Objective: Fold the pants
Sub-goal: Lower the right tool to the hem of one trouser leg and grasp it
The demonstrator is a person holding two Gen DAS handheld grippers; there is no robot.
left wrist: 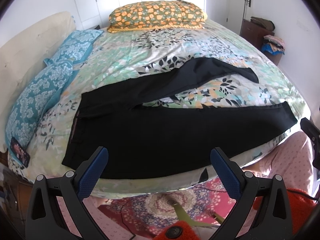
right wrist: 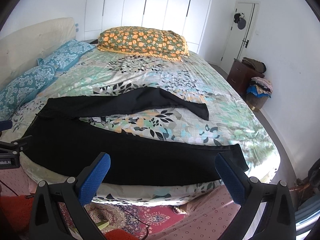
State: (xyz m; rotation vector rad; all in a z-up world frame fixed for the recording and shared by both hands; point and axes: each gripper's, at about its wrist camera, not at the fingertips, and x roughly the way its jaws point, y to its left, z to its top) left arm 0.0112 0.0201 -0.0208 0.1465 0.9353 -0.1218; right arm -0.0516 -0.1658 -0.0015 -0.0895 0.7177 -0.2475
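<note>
Bed point(left wrist: 180, 46); pants point(left wrist: 160, 136) beyond hand-held gripper point(left wrist: 159, 160)

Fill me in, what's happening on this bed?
A person holds a claw in each hand over black pants spread flat on the floral bedspread, waistband to the left, legs splayed apart to the right. Left claw and right claw both hover open at the near bed edge, gripping nothing. No fold has been made yet.

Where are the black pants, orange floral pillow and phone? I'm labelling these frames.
black pants point(left wrist: 152, 138): left wrist view, near leg.
orange floral pillow point(right wrist: 140, 40): right wrist view, top face.
phone point(left wrist: 20, 150): left wrist view, screen.
</note>
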